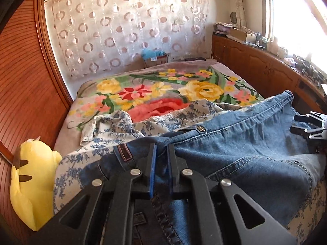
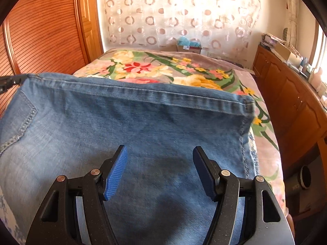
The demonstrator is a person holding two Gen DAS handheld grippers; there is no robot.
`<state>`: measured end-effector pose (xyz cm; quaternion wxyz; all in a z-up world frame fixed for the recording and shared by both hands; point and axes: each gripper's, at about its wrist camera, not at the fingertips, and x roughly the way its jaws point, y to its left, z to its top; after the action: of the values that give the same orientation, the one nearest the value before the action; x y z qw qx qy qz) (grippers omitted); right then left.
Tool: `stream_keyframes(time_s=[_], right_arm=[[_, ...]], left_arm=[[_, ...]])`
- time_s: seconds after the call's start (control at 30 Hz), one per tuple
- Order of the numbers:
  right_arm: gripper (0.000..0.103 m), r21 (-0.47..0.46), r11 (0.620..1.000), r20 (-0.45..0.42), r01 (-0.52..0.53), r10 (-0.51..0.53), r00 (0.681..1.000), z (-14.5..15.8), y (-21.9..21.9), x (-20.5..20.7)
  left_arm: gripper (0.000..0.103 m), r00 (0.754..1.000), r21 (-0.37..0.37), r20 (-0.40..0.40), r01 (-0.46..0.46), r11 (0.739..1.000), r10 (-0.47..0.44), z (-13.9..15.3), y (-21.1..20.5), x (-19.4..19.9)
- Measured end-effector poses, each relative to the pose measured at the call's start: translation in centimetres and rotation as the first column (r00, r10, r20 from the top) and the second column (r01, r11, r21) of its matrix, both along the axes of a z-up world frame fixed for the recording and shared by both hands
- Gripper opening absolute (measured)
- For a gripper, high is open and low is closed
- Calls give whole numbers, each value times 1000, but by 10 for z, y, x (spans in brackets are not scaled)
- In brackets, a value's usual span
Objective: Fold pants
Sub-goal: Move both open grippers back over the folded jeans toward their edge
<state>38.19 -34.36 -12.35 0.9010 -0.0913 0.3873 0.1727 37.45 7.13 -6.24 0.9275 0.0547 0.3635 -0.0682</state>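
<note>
While the jeans (image 2: pixel 130 134) are lying across the near end of the bed (image 1: pixel 163 81), on top of a blue-flowered garment (image 1: pixel 114 126), the left gripper (image 1: pixel 162 153) is pinching the denim at the waistband end, its blue pads drawn together on a ridge of cloth beside the leather patch (image 1: pixel 125 152). The right gripper (image 2: pixel 160 169) is hovering over a flat stretch of leg with its jaws standing well apart, holding nothing. One fold appears to be in place already, since a hemmed edge is lying straight across the denim in the right wrist view (whether the legs are stacked neatly beneath cannot be told). Judging by this, the work is sitting near the middle: the pants are still spreading broadly and need further folding.
</note>
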Motion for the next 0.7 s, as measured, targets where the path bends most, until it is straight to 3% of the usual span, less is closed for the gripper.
stream_keyframes(time_s=[0.13,0.3,0.43,0.5,0.7], right_arm=[[68,28,999,5,45,-45,999,10,-24,1],[68,39,994,19,104,-104,994,25,-52,5],[68,40,990,33,138,-139,990,33,-71,5],[68,40,988,32,151,-153,988,35,-78,3],[68,55,983,10,176,-176,984,32,-95,-16]], left_arm=[[15,1000,-14,-5,7,1000,-7,-1,-2,-9],[41,1000,-54,-5,20,998,-20,1,0,-25],[51,999,-91,-10,29,995,-30,2,0,-36],[63,1000,-96,-4,30,995,-31,2,-2,-42],[65,998,-91,-16,62,994,-63,-1,-15,-57]])
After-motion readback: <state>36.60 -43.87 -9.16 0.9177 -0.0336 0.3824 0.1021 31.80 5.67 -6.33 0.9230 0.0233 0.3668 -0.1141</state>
